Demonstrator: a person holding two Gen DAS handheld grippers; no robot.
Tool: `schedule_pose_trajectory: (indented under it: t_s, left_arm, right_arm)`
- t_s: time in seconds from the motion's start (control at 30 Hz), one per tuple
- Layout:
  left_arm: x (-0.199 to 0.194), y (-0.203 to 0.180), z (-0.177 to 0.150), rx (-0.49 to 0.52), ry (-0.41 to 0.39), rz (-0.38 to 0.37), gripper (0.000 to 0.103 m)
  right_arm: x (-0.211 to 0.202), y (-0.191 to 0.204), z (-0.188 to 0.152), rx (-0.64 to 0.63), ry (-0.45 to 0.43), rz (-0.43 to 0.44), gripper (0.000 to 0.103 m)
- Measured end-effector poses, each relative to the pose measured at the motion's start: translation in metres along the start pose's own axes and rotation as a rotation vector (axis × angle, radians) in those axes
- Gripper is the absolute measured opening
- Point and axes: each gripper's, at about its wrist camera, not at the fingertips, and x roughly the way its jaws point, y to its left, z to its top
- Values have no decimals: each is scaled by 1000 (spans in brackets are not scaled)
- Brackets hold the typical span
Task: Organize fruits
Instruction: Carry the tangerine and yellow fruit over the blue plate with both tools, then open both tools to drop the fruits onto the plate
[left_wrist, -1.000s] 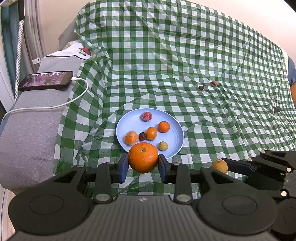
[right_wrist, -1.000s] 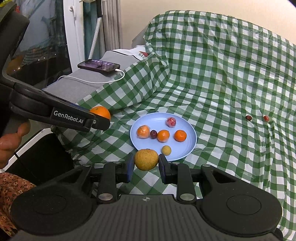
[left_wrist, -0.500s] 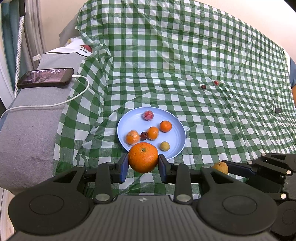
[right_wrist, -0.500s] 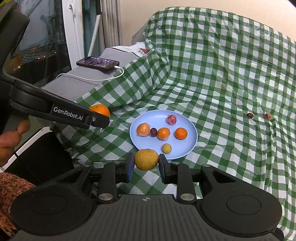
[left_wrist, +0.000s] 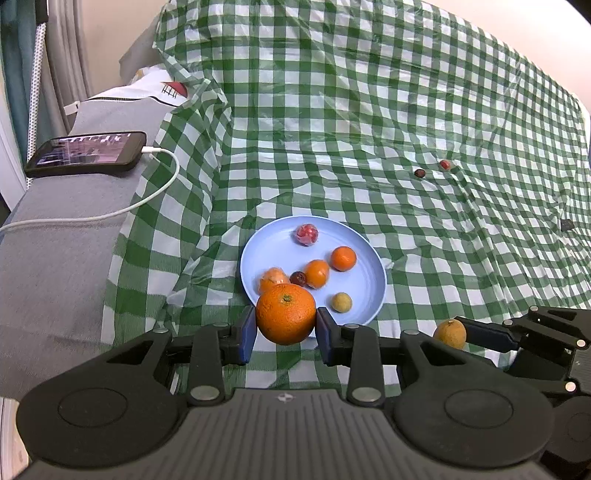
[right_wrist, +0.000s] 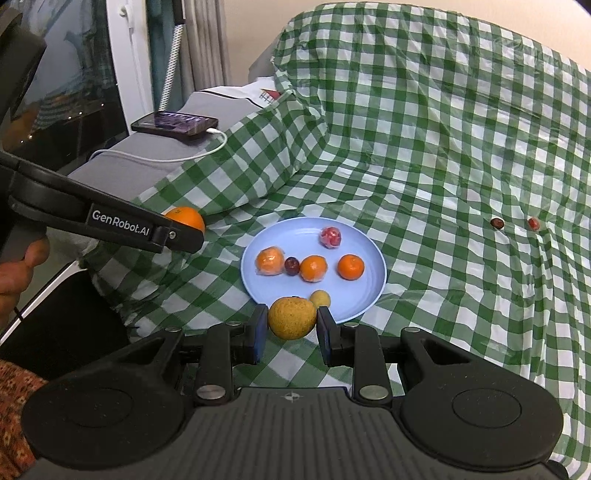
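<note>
Showing person's hand (right_wrist: 16, 266) in R wrist view only

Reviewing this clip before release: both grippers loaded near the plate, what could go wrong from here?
1. The blue plate already holds six small fruits; dropping the big orange from the left gripper could knock them off.
2. The right gripper and its yellowish fruit head for the same near rim, so the two could collide.

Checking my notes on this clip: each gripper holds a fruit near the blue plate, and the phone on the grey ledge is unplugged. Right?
Not quite. The phone has a white cable plugged in, as the left wrist view shows. The rest holds: the left gripper holds an orange, the right gripper a yellowish fruit, near the blue plate.
</note>
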Motion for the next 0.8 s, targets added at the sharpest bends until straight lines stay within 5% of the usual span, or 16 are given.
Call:
schedule_pose_trajectory:
  t_s: [0.8]
  left_arm:
    - [122,5,58,25,97,29,38]
  right_arm:
    - [113,-46,38,25,76,-42,29]
